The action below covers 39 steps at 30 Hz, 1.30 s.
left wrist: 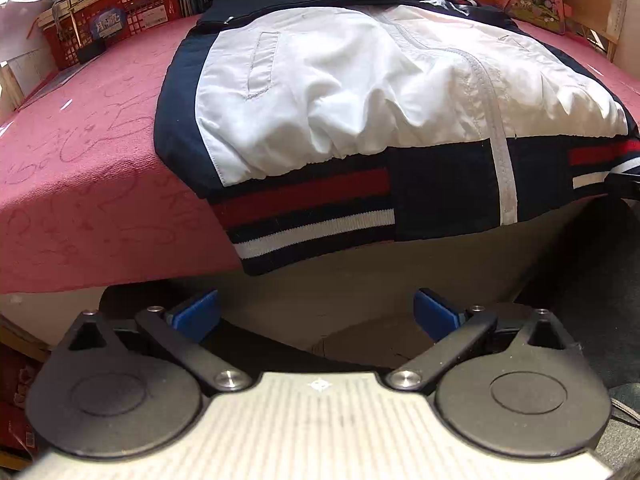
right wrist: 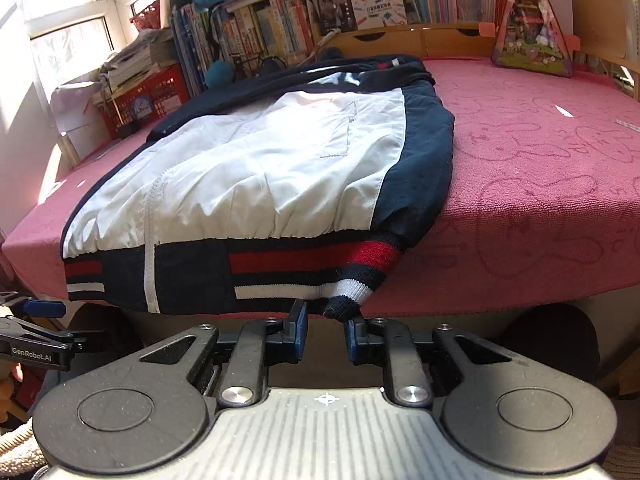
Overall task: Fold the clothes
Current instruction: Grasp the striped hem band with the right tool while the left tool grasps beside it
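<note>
A white and navy jacket [left wrist: 360, 92] [right wrist: 248, 160] lies zipped on the pink cloth-covered table [left wrist: 80, 160] [right wrist: 540, 160]. Its red, white and navy striped hem [left wrist: 308, 216] hangs over the near edge. My left gripper [left wrist: 316, 316] is open wide, below the table edge and just short of the hem, with nothing between its blue pads. My right gripper [right wrist: 326, 336] is open with a narrow gap, right under the hem's right corner [right wrist: 340, 308], which dangles just above the fingertips without being pinched. The left gripper's blue pad [right wrist: 44, 308] shows at the far left of the right wrist view.
A red basket [left wrist: 120, 16] [right wrist: 148, 96] stacked with papers stands at the table's back left. Rows of books [right wrist: 280, 20] and a wooden shelf [right wrist: 420, 40] line the back. A colourful triangular toy [right wrist: 532, 28] stands at the back right. Pink cloth lies bare on either side of the jacket.
</note>
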Available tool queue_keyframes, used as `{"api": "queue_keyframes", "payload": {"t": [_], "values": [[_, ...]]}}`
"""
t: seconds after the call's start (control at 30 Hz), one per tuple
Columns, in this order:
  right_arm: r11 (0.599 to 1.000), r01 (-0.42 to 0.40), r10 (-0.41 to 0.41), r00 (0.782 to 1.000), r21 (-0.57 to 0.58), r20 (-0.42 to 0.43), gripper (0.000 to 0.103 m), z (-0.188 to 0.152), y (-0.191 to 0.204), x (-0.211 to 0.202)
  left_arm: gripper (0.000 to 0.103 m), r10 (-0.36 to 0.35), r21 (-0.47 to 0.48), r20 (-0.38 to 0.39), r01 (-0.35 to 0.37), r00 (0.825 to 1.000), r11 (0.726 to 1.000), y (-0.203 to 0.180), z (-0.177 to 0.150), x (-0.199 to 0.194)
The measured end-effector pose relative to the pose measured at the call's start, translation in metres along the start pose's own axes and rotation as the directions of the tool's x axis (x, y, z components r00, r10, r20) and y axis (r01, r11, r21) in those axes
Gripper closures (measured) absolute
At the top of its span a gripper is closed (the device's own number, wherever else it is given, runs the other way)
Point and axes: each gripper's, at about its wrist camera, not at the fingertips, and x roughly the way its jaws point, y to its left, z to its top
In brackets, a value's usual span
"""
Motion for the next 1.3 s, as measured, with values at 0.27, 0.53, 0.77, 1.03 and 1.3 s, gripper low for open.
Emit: {"api": "queue_keyframes", "payload": {"t": [0.27, 0.53, 0.77, 1.03, 1.3], "values": [[0.994, -0.061, 0.056, 0.996, 0.088, 0.066, 0.08, 0.029, -0.004, -0.013, 0.0, -0.001, -0.014, -0.004, 0.001, 1.0, 1.0, 0.002, -0.002, 0.005], [0.983, -0.114, 0.098, 0.989, 0.143, 0.111, 0.074, 0.033, -0.004, -0.02, 0.0, 0.115, -0.13, 0.037, -0.11, 0.993, 0.985, 0.027, -0.002, 0.006], [0.989, -0.077, 0.065, 0.993, 0.128, 0.097, 0.065, 0.024, -0.001, -0.019, 0.0, 0.184, -0.199, 0.123, -0.157, 0.975, 0.967, 0.039, -0.001, -0.013], [0.99, -0.062, 0.053, 0.996, 0.129, 0.072, 0.053, 0.013, -0.005, -0.02, 0.0, 0.248, -0.279, 0.233, -0.179, 0.94, 0.943, 0.053, 0.004, -0.041], [0.952, -0.245, 0.226, 0.967, 0.186, 0.117, 0.039, 0.041, -0.006, -0.027, 0.0, 0.203, -0.222, 0.414, -0.118, 0.888, 0.968, 0.065, 0.054, -0.062]]}}
